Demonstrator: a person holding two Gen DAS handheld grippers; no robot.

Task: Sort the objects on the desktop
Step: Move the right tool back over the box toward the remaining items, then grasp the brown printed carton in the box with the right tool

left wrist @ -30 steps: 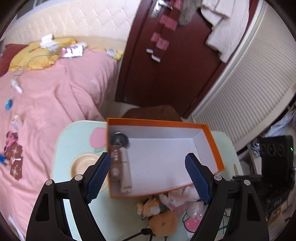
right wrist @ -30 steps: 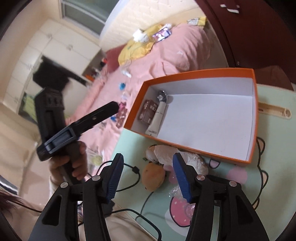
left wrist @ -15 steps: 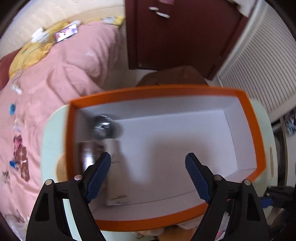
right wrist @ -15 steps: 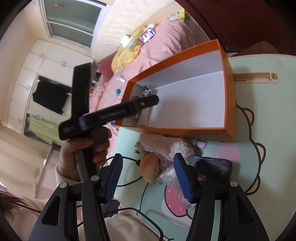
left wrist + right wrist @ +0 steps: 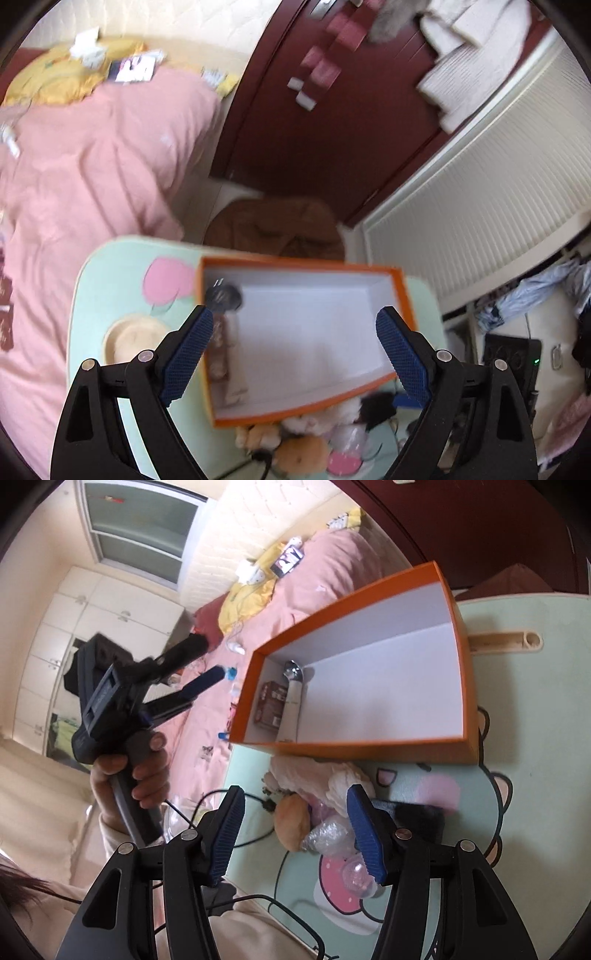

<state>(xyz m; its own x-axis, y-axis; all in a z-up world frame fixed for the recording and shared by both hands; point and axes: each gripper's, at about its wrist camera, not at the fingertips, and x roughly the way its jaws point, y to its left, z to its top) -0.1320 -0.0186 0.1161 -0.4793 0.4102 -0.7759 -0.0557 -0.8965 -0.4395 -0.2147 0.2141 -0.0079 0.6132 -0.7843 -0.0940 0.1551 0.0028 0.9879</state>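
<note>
An orange box point(image 5: 400, 291) with a white inside stands on the mint table point(image 5: 92, 295). It holds a brown packet point(image 5: 271, 709), a white tube point(image 5: 291, 709) and a round silver thing point(image 5: 293, 672) at its left end. My left gripper point(image 5: 291, 354) is open and empty, held above the box; it also shows in the right wrist view point(image 5: 207, 664) off the table's left side. My right gripper point(image 5: 295, 834) is open and empty above a pile in front of the box: crumpled tissue point(image 5: 332, 775), an orange plush point(image 5: 293, 818), clear plastic point(image 5: 328, 836) and a dark object point(image 5: 413, 818).
A black cable point(image 5: 221, 805) runs over the table's near edge. A beige holder point(image 5: 506, 642) lies behind the box and a beige dish point(image 5: 129, 339) left of it. A pink bed point(image 5: 74, 166) is to the left, a dark red door point(image 5: 314, 110) behind.
My left gripper has pulled back and up from inside the box, still open. My right gripper has stayed over the pile and is still open.
</note>
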